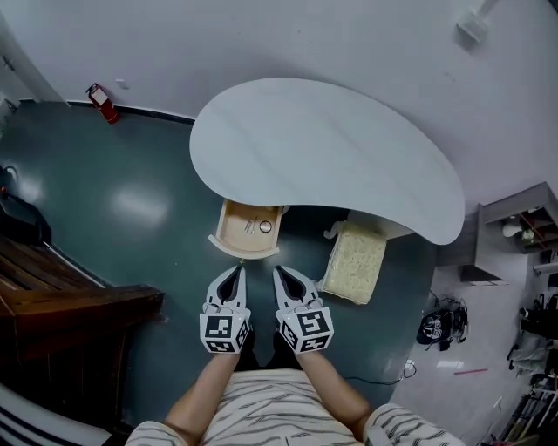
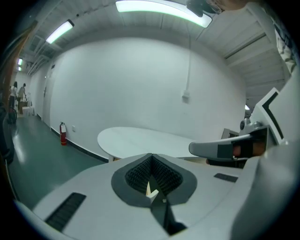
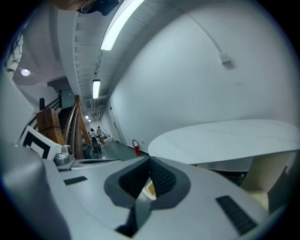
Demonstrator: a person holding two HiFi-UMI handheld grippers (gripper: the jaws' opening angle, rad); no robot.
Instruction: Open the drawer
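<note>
In the head view, a white kidney-shaped surface stands against a pale wall on a dark green floor. The drawer, of light wood, is pulled out from under the surface's near edge, so its inside shows from above, with 2 small things lying in it that are too small to name. Just right of the drawer, partly under the surface, is a seat with a cream cushion. The left tongs and the right tongs are held side by side below the drawer's front, near it but apart from it. Each points toward the drawer with its jaws together and nothing between them. A red fire extinguisher stands at the foot of the wall to the far left, and a dark wooden structure fills the lower left. In the left gripper view, the left tongs have their ribbed pads closed against each other. Beyond them lie the white surface, the extinguisher and a long ceiling light, and the right tongs show at the right edge. In the right gripper view, the right tongs are likewise closed and empty. The surface spreads ahead to the right, with 2 people far down the room.
</note>
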